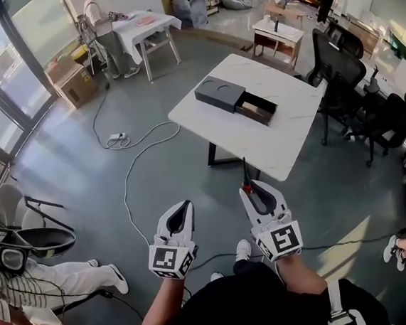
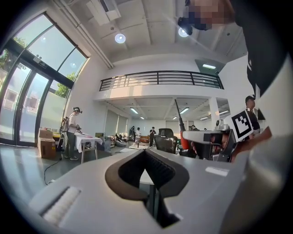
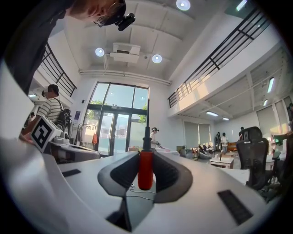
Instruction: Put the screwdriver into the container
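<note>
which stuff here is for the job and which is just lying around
For the job: screwdriver, right claw holding it, container, table.

Lying about: chair, power strip, cardboard box.

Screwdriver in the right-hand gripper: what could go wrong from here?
The right gripper holds the screwdriver between its jaws by the red handle only, so it might swivel or slip. The container lies ahead on the table, and a cable on the floor nearby is a trip hazard.
</note>
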A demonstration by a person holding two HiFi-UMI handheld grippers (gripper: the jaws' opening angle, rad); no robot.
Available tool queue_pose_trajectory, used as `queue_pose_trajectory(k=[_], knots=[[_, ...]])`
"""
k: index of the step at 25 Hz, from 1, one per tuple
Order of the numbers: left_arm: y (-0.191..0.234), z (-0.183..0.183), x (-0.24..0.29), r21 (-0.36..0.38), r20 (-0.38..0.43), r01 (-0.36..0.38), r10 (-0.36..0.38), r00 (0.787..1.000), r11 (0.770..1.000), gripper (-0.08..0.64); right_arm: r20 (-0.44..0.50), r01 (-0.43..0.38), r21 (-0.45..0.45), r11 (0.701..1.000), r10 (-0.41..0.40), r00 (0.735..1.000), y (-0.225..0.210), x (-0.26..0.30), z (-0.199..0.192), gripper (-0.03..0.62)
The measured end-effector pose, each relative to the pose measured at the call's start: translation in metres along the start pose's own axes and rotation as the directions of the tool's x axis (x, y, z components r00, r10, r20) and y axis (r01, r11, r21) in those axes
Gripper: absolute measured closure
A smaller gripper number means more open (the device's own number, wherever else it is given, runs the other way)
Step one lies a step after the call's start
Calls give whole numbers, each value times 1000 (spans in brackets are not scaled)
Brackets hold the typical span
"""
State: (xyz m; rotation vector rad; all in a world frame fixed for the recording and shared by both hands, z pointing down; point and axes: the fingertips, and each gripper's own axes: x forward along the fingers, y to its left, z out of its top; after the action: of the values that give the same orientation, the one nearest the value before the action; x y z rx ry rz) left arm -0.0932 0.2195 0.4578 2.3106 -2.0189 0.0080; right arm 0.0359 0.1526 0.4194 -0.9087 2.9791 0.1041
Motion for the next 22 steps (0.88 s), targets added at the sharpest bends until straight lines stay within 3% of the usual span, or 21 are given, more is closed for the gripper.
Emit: queue_pose_trajectory(k=[12, 22], knots=[[-12, -3, 87, 28, -43, 4, -2, 999, 1000, 551, -20, -7, 32, 999, 8, 1000, -79, 30, -20, 495], [-14, -5, 127, 20, -65, 23, -22, 998, 1000, 551, -28, 19, 66, 998, -17, 999, -115, 45, -33, 495]])
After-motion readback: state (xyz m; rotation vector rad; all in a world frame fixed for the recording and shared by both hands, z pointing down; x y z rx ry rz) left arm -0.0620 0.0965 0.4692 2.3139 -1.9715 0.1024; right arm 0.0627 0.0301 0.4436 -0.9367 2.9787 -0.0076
